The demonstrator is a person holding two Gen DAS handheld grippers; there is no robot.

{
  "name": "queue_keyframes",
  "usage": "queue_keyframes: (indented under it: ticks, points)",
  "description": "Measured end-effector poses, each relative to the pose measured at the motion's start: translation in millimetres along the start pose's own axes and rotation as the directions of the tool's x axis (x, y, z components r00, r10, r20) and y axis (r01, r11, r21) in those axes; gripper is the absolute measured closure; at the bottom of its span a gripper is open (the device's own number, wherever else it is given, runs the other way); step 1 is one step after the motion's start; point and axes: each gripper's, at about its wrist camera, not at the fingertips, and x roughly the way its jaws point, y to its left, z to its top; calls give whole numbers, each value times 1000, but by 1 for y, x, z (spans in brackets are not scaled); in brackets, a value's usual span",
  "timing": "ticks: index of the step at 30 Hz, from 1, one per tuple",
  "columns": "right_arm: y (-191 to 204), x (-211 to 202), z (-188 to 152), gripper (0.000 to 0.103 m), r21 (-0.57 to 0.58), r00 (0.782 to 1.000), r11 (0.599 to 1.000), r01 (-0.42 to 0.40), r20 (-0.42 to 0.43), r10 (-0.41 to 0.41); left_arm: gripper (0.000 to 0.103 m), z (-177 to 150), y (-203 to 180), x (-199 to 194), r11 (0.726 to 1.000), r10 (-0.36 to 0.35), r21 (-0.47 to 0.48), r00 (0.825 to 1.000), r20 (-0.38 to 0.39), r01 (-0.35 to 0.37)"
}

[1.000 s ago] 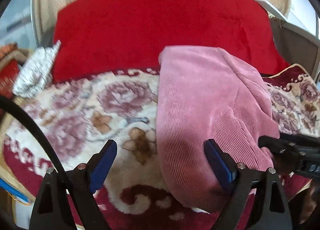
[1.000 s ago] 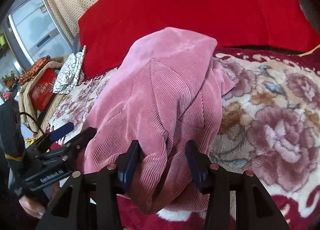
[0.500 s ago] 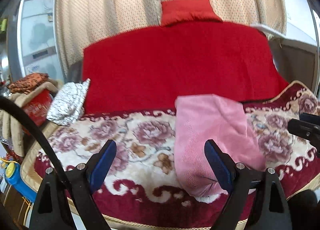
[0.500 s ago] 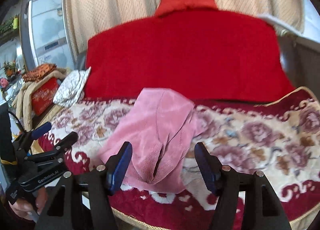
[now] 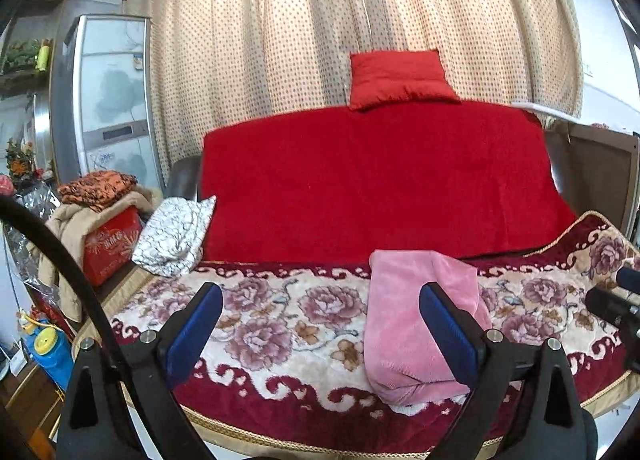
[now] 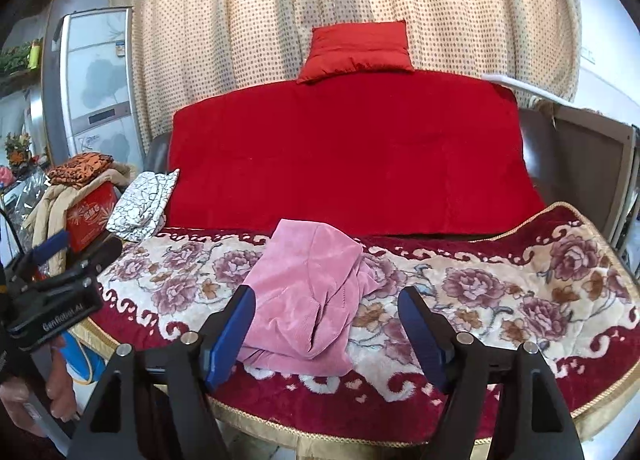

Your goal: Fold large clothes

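Garment [image 5: 416, 324], pink corduroy, folded: lies on floral blanket [image 5: 280, 312] near its front edge, before red backrest [image 5: 376, 179]. Left gripper [image 5: 320, 332] and right gripper [image 6: 326, 336]: jaws apart, empty, clear of cloth.

Brightness: both views are well lit, with even daylight and strong colour.
Light source: it comes through the dotted curtain [image 5: 400, 19] behind the sofa, which glows pale.
Glare: the wall at the right edge is washed out to white.
Shadows: soft and faint; a thin dark line under the red cover [image 6: 344, 155].
Sharpness: the centre is crisp; the corduroy ribs of the pink garment [image 6: 304, 300] show clearly.
Distortion: strong fisheye bending, black corners, and the fridge [image 5: 108, 99] leans inward.
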Motion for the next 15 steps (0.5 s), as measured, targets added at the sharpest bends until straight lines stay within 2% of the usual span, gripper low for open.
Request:
queue_keyframes:
  ticks: [4, 15]
  points:
    - [7, -9, 2, 22, -18, 1000, 1000, -4, 3, 4, 4, 7, 2, -16, 1000, -5, -1, 1000, 19, 5]
    - [15, -34, 9, 22, 7, 999, 1000, 0, 34, 0, 3, 25, 4, -61, 999, 46, 1, 992, 115, -47]
